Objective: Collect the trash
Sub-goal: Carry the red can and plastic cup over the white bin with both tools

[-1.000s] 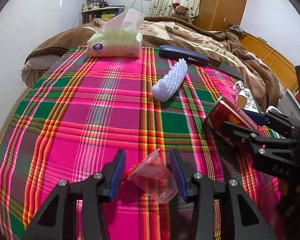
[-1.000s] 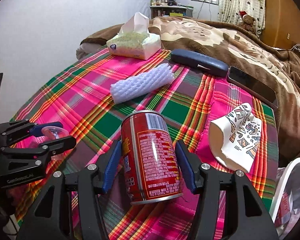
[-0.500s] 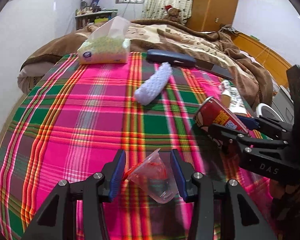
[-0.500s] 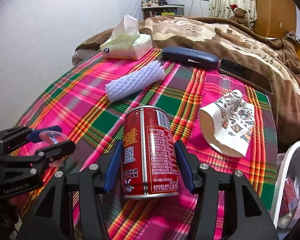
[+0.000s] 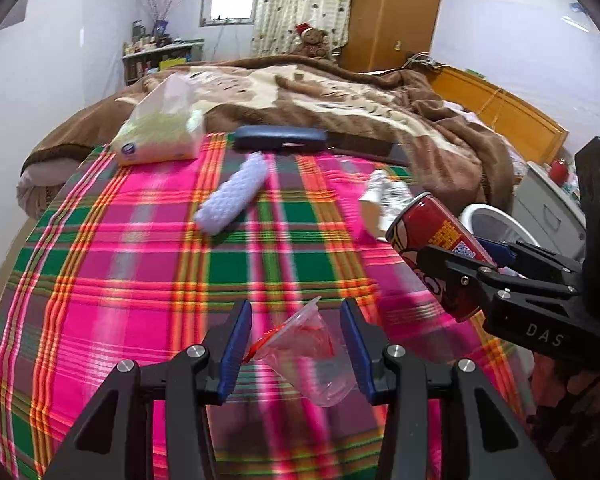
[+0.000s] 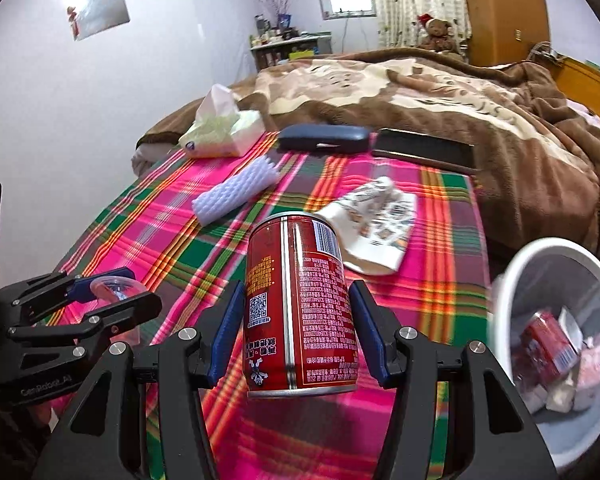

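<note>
A bed [image 6: 500,152] under a plaid cloth [image 5: 140,260] fills both views, a white bin [image 6: 508,280] at lower right. The left gripper [image 5: 296,340], tilted down, has its jaws holding a clear plastic cup [image 5: 312,356]; the right gripper [image 6: 300,320] clamps a red can [image 6: 300,312], bottom centre.
</note>
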The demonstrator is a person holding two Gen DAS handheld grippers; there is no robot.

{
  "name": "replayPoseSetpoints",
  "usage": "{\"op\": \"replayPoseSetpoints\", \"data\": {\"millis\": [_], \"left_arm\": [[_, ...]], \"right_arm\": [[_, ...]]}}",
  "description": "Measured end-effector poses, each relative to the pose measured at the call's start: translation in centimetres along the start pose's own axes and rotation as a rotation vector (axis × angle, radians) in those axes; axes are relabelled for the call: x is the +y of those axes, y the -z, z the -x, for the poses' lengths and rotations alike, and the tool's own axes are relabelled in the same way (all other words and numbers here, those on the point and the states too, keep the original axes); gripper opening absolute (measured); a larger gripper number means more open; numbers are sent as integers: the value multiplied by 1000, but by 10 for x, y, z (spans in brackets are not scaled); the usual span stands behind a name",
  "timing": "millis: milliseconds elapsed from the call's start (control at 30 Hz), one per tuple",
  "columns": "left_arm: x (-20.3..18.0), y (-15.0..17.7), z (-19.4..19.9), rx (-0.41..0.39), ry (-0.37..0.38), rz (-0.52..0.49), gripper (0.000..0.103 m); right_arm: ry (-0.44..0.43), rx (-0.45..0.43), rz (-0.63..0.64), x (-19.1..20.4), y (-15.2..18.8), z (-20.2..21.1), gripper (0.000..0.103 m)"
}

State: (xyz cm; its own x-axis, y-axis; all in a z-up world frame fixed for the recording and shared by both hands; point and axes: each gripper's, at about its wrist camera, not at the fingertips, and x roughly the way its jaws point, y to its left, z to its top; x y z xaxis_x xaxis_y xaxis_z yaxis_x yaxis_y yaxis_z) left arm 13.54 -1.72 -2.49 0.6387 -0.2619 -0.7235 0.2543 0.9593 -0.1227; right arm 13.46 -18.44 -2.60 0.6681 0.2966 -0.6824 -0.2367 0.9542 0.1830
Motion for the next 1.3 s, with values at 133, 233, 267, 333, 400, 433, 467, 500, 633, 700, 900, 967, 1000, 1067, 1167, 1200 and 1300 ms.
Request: {"op": "replayPoseSetpoints", "data": {"millis": [133, 233, 267, 333, 400, 433, 467, 500, 633, 700, 900, 967, 1000, 1067, 1167, 1200, 1300], "left_arm": [[-27, -3, 6, -13, 23, -42, 46], [-50, -6, 10, -36, 28, -82, 46], [-57, -7, 11, -44, 33, -95, 46], [-71, -10, 12, -51, 48, -111, 46], [-88, -13, 11, -56, 65, -133, 46], [-97, -15, 11, -61, 70, -148, 46], [-106, -16, 9, -61, 83, -158, 46], [-111, -17, 8, -59, 94, -164, 46], [-143, -22, 0, -57, 136, -203, 46], [-161, -25, -5, -57, 158, -224, 46], [-202, -28, -17, -45, 199, -279, 46], [-212, -29, -22, -37, 212, -292, 47], [-217, -30, -24, -33, 217, -299, 46], [-227, -31, -27, -31, 224, -313, 46], [-239, -34, -37, -18, 239, -330, 47], [-243, -35, -40, -14, 240, -333, 47], [-254, -38, -56, 10, 249, -345, 47]], "right_arm": [[47, -33, -27, -16, 5, 19, 55], [73, -60, -61, -32, 8, 34, 55], [86, -73, -71, -39, 9, 41, 55], [113, -84, -87, -48, 12, 48, 55], [148, -99, -111, -62, 15, 58, 55], [156, -105, -121, -67, 16, 61, 55], [166, -111, -134, -74, 17, 65, 55], [179, -115, -142, -78, 18, 68, 55], [243, -128, -178, -101, 23, 79, 55], [264, -129, -203, -113, 27, 85, 55], [332, -133, -260, -140, 37, 96, 55], [339, -134, -281, -149, 41, 99, 55], [347, -135, -287, -153, 43, 101, 55], [374, -130, -295, -159, 45, 103, 55], [396, -113, -306, -170, 49, 102, 55], [399, -106, -312, -174, 50, 101, 55], [408, -78, -327, -185, 54, 95, 55]]}}
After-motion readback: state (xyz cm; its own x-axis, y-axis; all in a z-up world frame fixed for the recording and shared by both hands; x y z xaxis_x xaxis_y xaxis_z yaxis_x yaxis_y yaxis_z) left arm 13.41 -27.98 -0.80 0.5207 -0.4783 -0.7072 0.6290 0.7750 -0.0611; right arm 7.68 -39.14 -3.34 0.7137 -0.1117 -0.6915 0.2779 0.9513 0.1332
